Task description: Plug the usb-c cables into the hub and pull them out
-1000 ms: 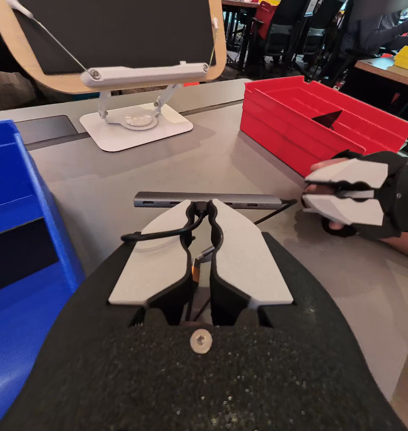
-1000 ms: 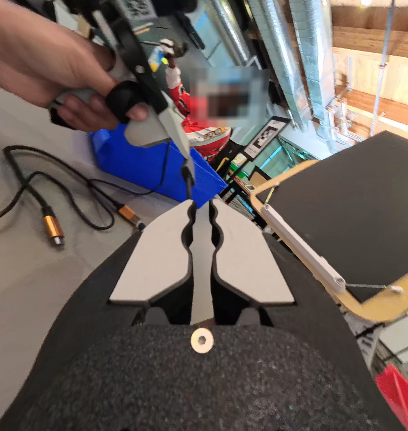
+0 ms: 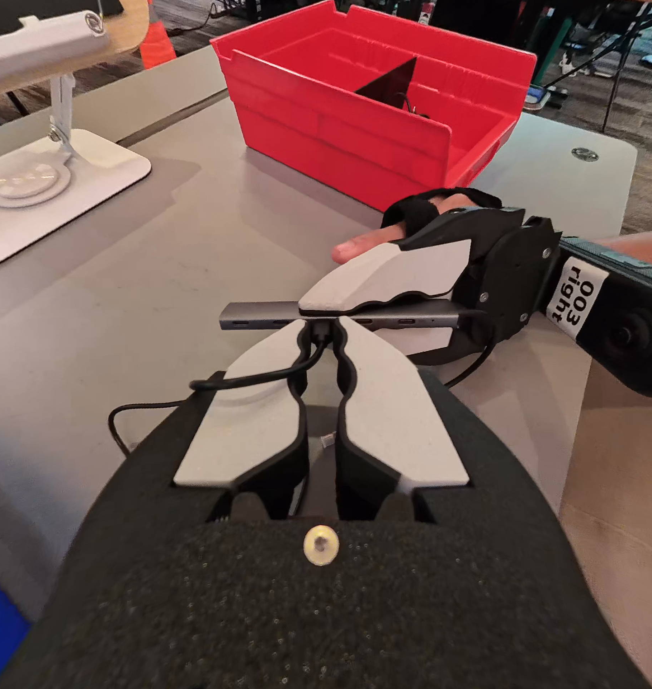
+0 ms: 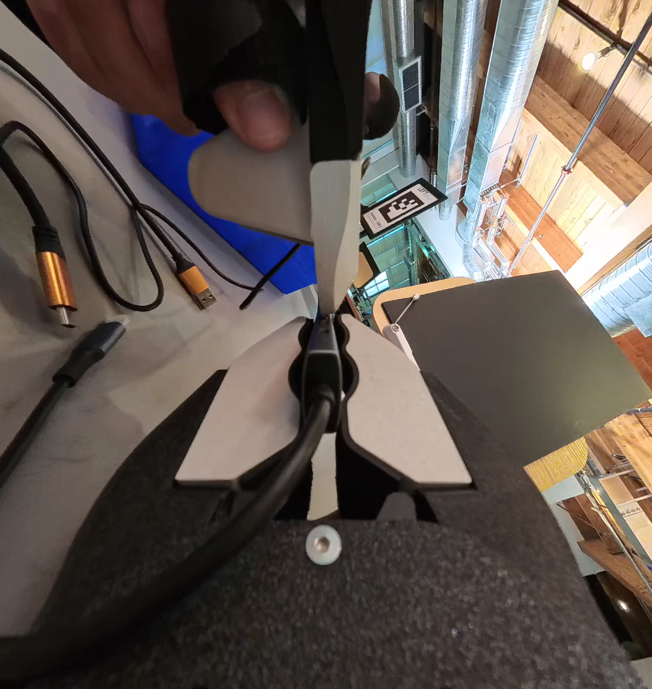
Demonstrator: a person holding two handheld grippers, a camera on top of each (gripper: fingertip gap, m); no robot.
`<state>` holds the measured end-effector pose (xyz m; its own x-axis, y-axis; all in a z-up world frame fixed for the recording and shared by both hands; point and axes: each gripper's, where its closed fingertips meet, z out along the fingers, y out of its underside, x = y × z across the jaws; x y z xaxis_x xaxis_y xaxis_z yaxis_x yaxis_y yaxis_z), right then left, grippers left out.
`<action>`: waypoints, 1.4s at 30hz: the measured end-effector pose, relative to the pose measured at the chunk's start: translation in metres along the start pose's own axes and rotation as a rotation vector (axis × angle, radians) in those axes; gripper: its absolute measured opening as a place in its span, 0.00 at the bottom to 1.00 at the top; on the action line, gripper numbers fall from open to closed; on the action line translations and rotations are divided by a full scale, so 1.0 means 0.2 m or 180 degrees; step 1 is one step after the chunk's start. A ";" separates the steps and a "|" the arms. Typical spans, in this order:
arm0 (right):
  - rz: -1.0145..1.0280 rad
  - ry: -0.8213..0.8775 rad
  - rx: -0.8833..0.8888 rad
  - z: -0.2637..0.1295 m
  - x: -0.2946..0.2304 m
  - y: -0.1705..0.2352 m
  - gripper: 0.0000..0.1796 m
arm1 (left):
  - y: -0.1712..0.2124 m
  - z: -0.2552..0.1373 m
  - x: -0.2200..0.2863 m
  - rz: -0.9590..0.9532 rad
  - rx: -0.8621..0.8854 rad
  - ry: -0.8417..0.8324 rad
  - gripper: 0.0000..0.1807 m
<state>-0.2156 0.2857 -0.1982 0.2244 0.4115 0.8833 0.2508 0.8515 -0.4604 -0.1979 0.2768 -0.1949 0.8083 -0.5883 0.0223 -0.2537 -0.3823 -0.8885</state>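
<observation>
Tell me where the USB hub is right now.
In the left wrist view the grey USB hub sits mid-frame, clamped in the right gripper, in front of the red bin, with the left gripper at its ports.

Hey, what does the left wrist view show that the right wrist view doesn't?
Only the left wrist view shows the red bin, the white stand base and the hub's row of ports. Only the right wrist view shows two orange-ended cables lying loose and the ceiling ducts. Both show the left tongs and right tongs meeting at the hub.
</observation>
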 end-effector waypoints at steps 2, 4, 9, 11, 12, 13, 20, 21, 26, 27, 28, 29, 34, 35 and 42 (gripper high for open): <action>0.0009 0.0024 0.0012 0.00 0.01 0.00 0.06 | -0.01 0.00 0.00 0.0045 0.0022 -0.0050 0.06; 0.0002 0.0042 0.0024 0.00 0.01 -0.01 0.07 | -0.01 -0.01 0.01 0.0132 0.0026 -0.0114 0.06; -0.0019 0.0088 0.0035 -0.01 0.02 -0.02 0.07 | -0.02 -0.02 0.01 0.0174 0.0122 -0.0183 0.06; -0.0049 0.0082 0.0026 0.00 0.01 -0.01 0.06 | -0.01 -0.02 0.01 0.0182 0.0096 -0.0184 0.06; -0.0050 0.0089 0.0036 0.00 0.01 -0.02 0.06 | -0.02 -0.02 0.01 0.0192 0.0109 -0.0193 0.06; -0.0054 0.0076 0.0038 0.00 0.01 -0.02 0.06 | -0.01 -0.02 0.01 0.0202 0.0070 -0.0201 0.06; -0.0117 0.0077 -0.0024 0.01 0.00 -0.01 0.07 | 0.01 -0.03 0.01 0.0253 0.0007 -0.0288 0.06; -0.0127 0.0077 -0.0031 0.01 0.00 -0.01 0.07 | 0.01 -0.03 0.01 0.0246 -0.0001 -0.0290 0.06; -0.0181 0.0100 -0.0079 0.03 -0.01 -0.01 0.07 | 0.01 -0.03 0.00 0.0258 -0.0025 -0.0334 0.06; -0.0187 0.0095 -0.0076 0.03 -0.01 -0.01 0.07 | 0.02 -0.03 0.00 0.0260 -0.0035 -0.0331 0.06; -0.0182 0.0095 -0.0075 0.03 -0.01 -0.01 0.07 | 0.02 -0.03 0.00 0.0267 -0.0022 -0.0346 0.06; -0.0196 0.0096 -0.0083 0.03 -0.01 -0.01 0.07 | 0.02 -0.03 0.00 0.0267 -0.0039 -0.0353 0.06; -0.0218 0.0090 -0.0075 0.03 -0.02 -0.01 0.07 | 0.03 -0.05 0.00 0.0284 -0.0053 -0.0359 0.06; -0.0217 0.0084 -0.0073 0.03 -0.02 -0.01 0.07 | 0.03 -0.05 0.00 0.0286 -0.0069 -0.0352 0.06; -0.0208 0.0088 -0.0066 0.03 -0.02 -0.01 0.07 | 0.03 -0.06 0.00 0.0313 -0.0074 -0.0382 0.05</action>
<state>-0.2233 0.2840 -0.2000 0.2327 0.3458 0.9090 0.2850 0.8694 -0.4037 -0.2062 0.2655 -0.1949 0.8364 -0.5348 -0.1203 -0.3457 -0.3443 -0.8729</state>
